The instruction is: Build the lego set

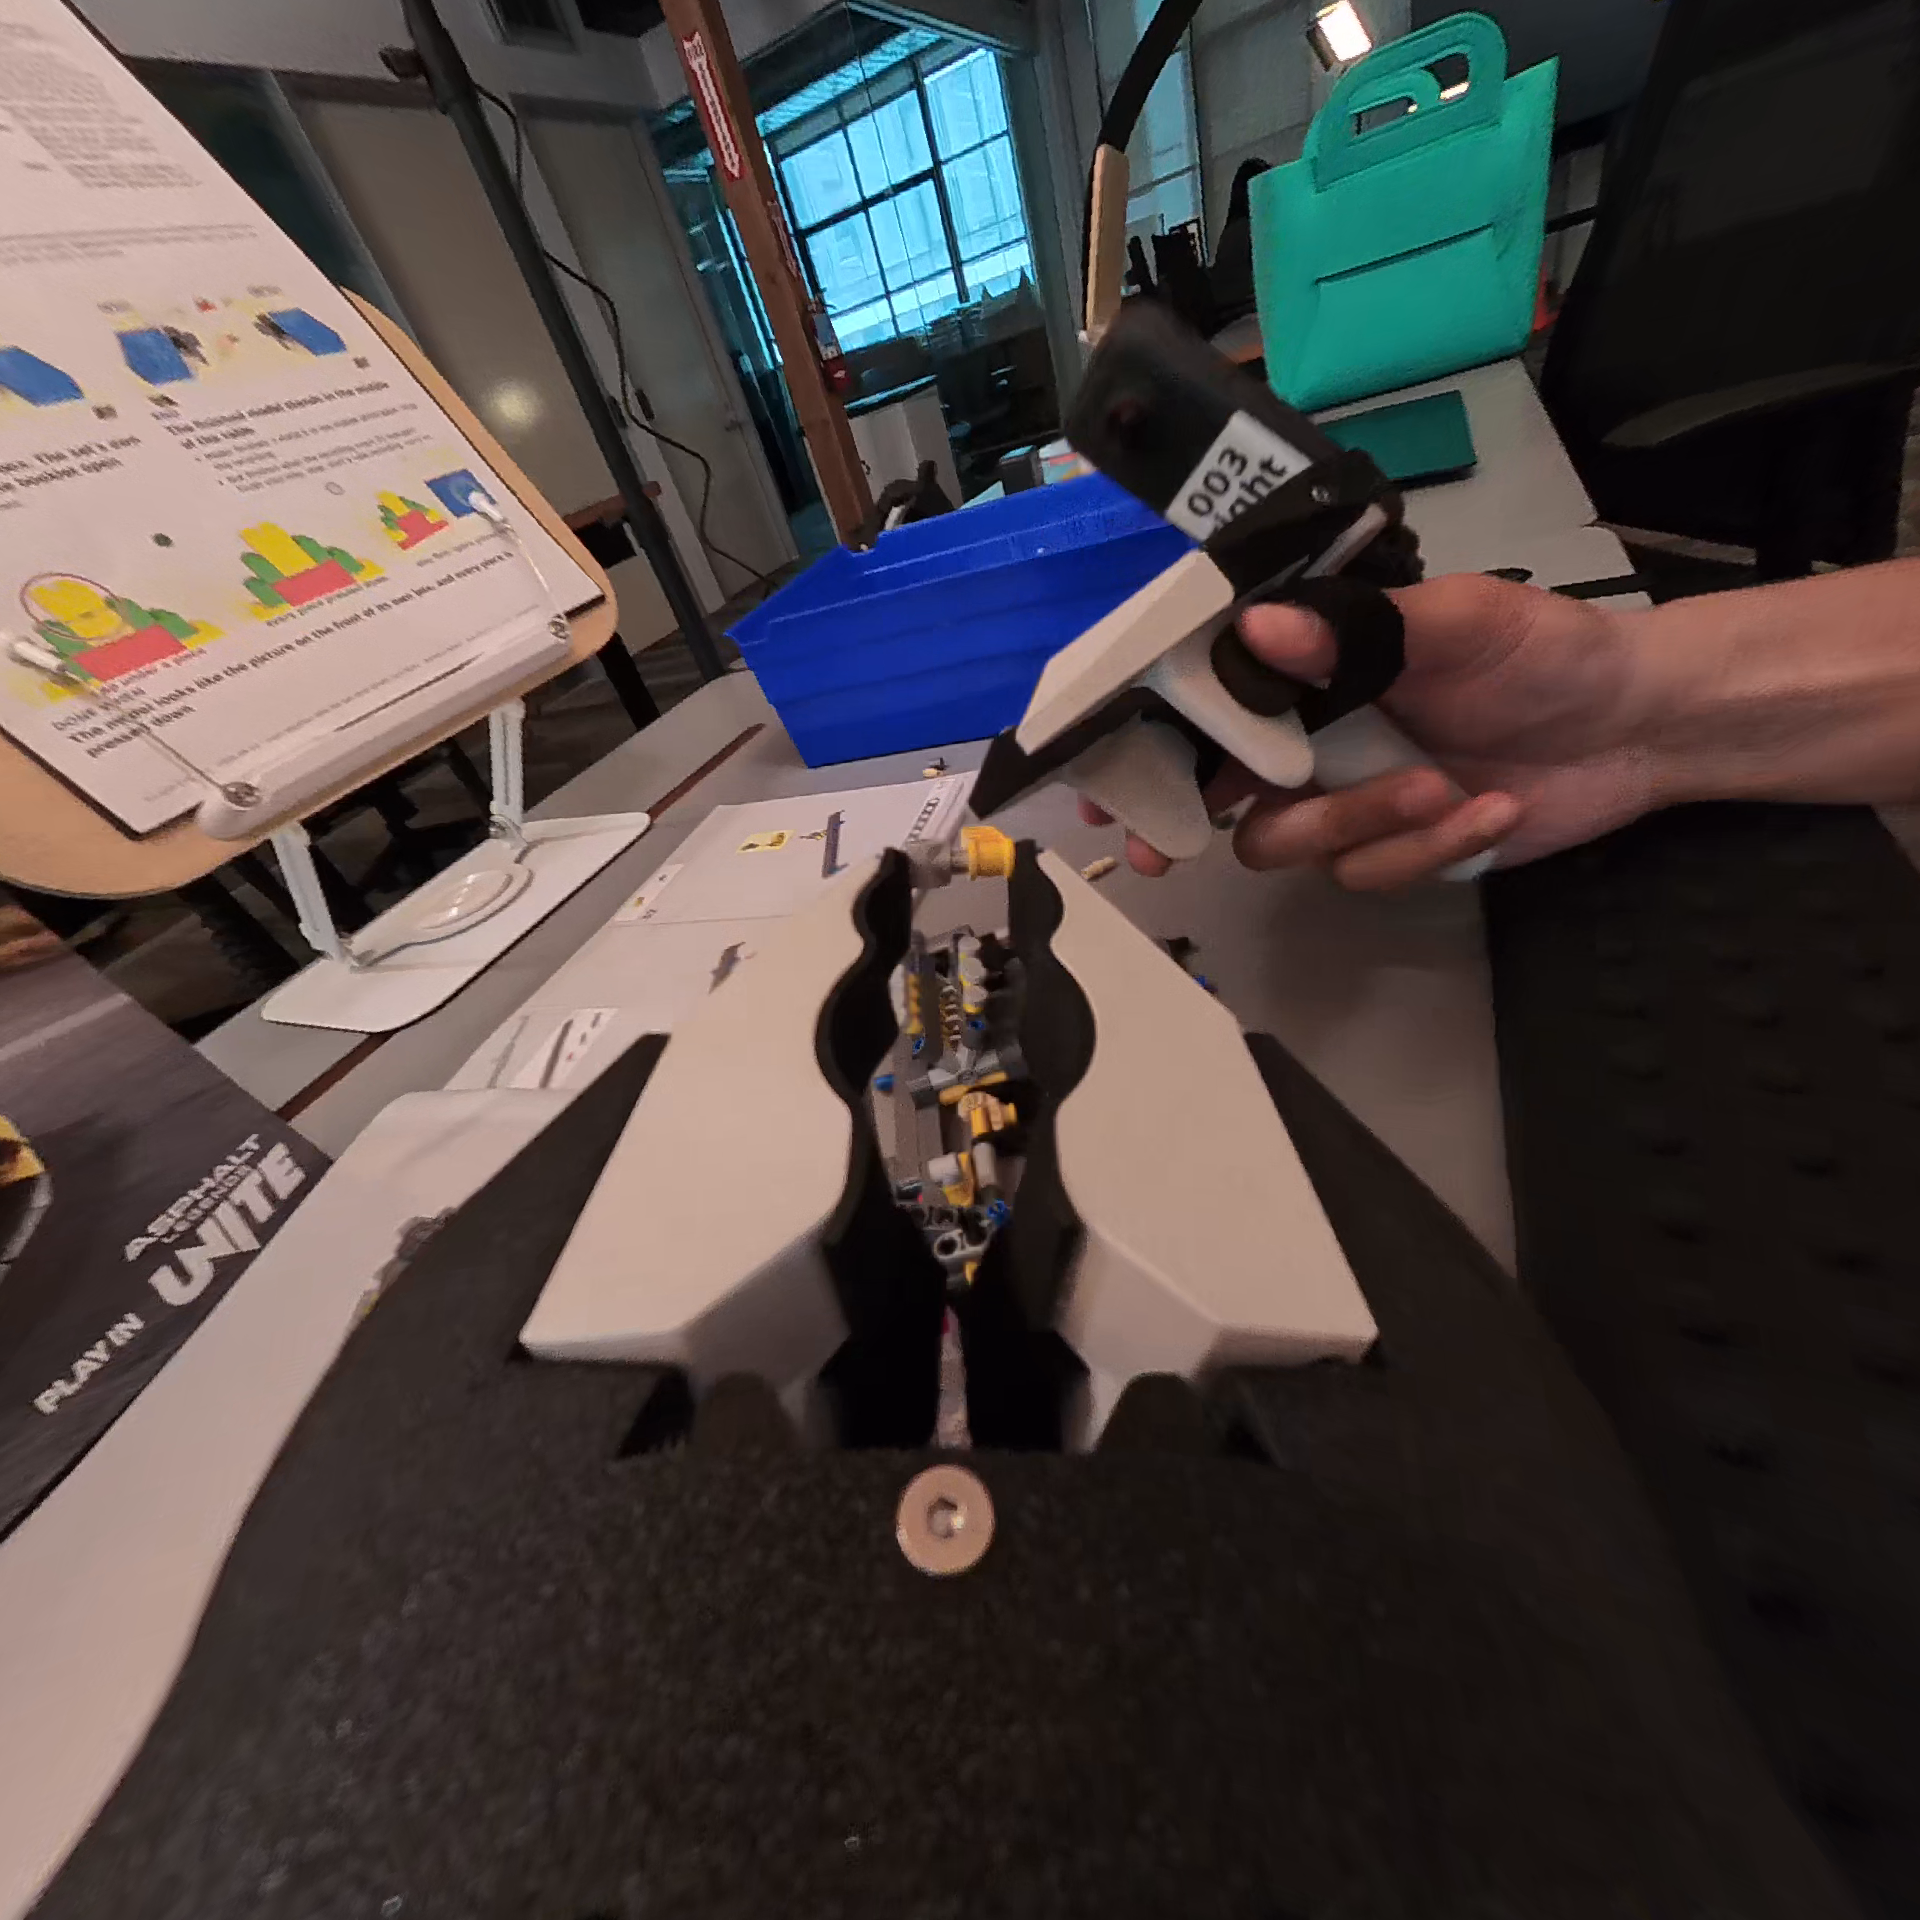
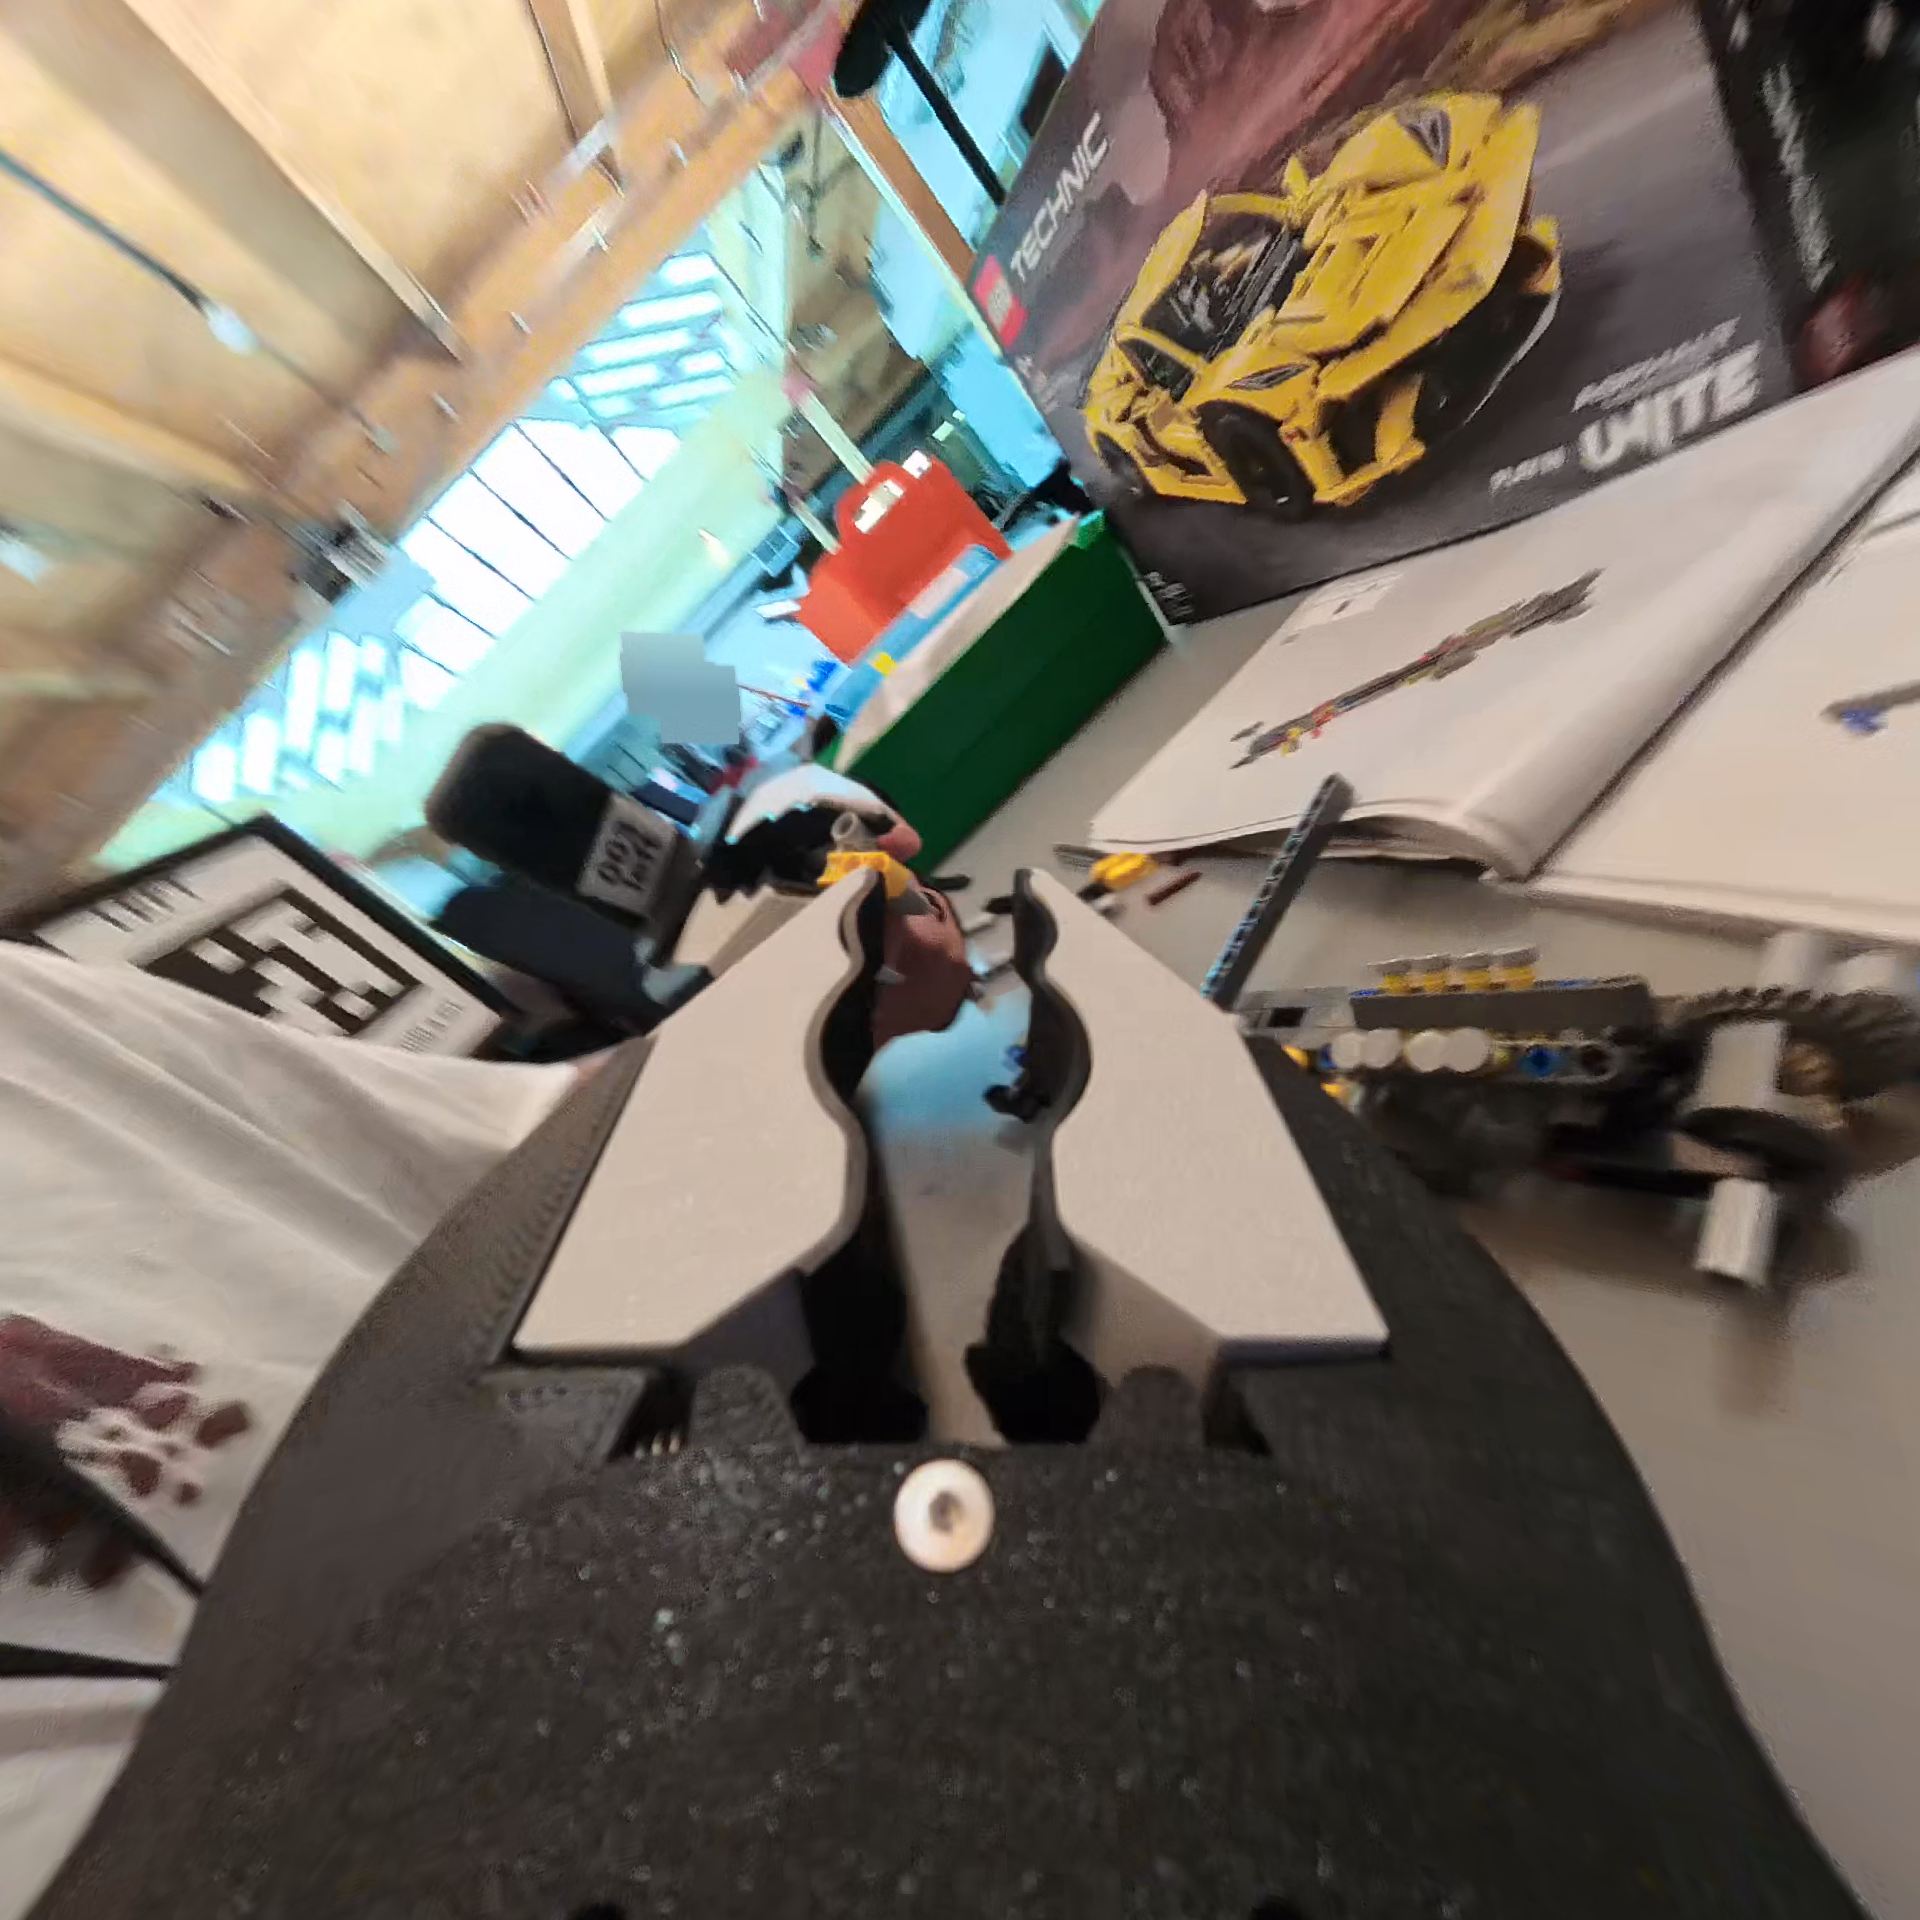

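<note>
My left gripper (image 1: 961, 854) is shut on a small yellow and grey Technic piece (image 1: 982, 854), held at its fingertips above the table. Below it, between the fingers, lies the grey, yellow and black chassis assembly (image 1: 951, 1081). My right gripper (image 1: 987, 795), held by a hand, points its tip at the yellow piece from the right, almost touching it. In the right wrist view my right gripper (image 2: 940, 894) is open and empty. The yellow piece (image 2: 857, 864) shows just past its left fingertip. The chassis (image 2: 1455, 1049) lies on the table to the right.
An open instruction booklet (image 2: 1455, 707) and the set's box (image 2: 1351, 312) lie at the far right. A blue bin (image 1: 935, 623) stands behind, and a stand with a printed sheet (image 1: 260, 499) at the left. Small loose parts (image 2: 1117, 868) lie near the booklet.
</note>
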Tool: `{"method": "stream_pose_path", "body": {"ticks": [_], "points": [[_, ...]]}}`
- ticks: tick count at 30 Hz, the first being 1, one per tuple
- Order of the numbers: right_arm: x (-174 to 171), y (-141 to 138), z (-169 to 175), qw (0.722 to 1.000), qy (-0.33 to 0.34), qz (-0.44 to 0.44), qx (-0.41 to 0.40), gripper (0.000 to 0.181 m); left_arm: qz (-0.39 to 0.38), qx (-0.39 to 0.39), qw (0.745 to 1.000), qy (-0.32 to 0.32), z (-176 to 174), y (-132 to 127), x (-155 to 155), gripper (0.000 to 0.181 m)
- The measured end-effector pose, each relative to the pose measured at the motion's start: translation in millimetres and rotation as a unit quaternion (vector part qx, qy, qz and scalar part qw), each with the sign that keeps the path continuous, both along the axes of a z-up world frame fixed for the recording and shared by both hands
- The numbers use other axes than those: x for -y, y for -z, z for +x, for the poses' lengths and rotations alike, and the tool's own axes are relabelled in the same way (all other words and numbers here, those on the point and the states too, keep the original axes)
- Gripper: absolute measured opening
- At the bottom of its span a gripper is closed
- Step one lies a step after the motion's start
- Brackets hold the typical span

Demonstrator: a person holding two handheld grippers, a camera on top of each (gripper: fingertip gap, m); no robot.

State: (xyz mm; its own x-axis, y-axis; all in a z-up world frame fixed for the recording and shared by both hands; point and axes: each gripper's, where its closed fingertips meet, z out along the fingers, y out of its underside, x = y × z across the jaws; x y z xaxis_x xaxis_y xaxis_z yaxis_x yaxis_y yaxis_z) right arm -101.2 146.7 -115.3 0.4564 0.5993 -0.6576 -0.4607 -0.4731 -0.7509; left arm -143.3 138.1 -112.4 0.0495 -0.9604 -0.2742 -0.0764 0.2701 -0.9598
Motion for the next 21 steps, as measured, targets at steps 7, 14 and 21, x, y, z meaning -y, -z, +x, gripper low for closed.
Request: {"method": "stream_pose_path", "body": {"ticks": [7, 14, 21], "points": [[4, 5, -11, 0.998, -0.002, 0.024, 0.057, 0.021, -0.011, -0.007, 1.000, 0.013, 2, 3, 4, 0.018], [9, -3, -15, 0.999, -0.024, 0.034, 0.029, 0.018, -0.007, -0.017, 0.999, 0.026, 3, 6, 11, 0.017], [18, -4, -26, 0.995, -0.047, 0.063, 0.064, 0.012, -0.051, -0.006, 0.997, 0.053, 2, 2, 16, 0.017]]}}
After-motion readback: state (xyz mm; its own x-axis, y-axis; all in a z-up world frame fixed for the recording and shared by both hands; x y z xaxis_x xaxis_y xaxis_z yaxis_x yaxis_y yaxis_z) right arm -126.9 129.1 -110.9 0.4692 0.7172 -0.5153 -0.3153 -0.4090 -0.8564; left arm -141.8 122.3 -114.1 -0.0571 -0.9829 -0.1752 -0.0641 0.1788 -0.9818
